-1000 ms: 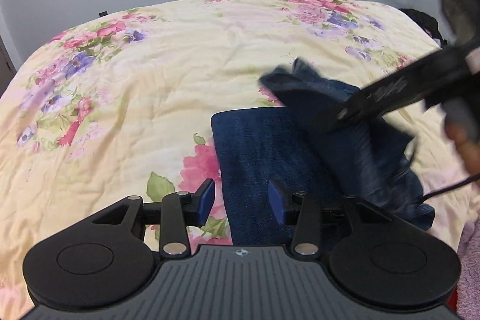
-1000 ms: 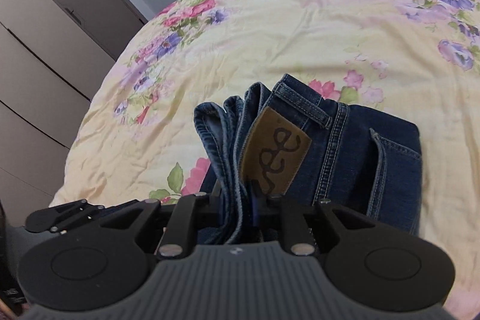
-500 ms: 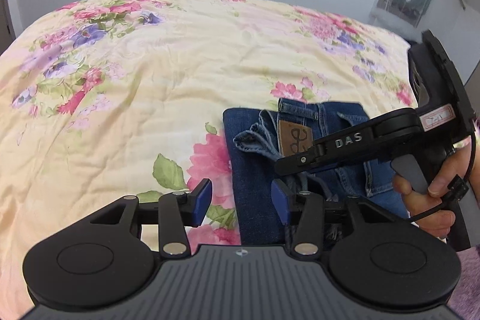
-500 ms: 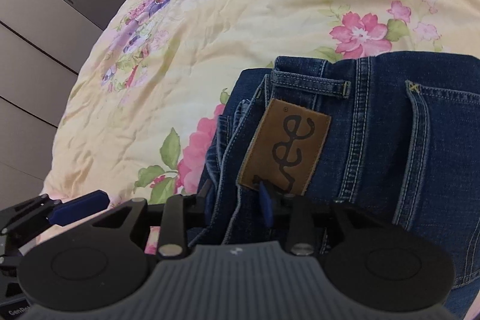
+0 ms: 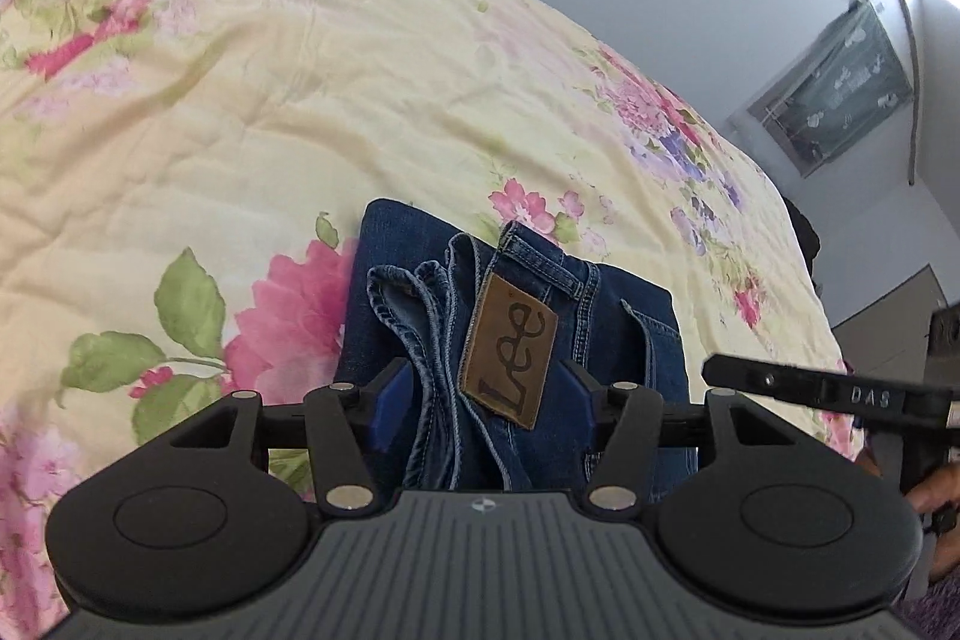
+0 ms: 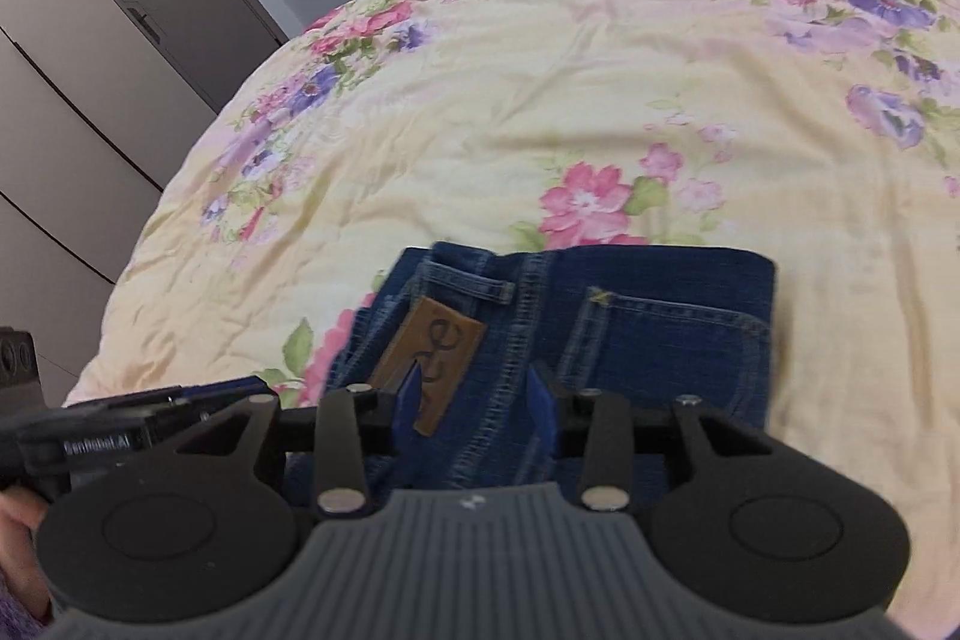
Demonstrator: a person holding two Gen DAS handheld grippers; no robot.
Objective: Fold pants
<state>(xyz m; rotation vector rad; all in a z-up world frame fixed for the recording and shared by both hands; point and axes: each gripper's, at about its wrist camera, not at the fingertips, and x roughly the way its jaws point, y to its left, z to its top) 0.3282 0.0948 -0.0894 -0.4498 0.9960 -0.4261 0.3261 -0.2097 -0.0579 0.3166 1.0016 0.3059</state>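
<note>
On the cream quilted bedspread with pink and purple flowers (image 6: 540, 70) lies a folded pair of dark blue denim jeans (image 6: 660, 340), its brown leather waistband patch (image 5: 510, 349) facing up. Both the left gripper (image 5: 483, 403) and the right gripper (image 6: 474, 400) have just been opening; their blue-padded jaws stand apart over the denim, pressing nothing.

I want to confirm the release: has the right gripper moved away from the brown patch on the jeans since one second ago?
Yes. The right gripper has just been opening and drew back from the jeans; the brown patch now lies flat, unclamped.
</note>
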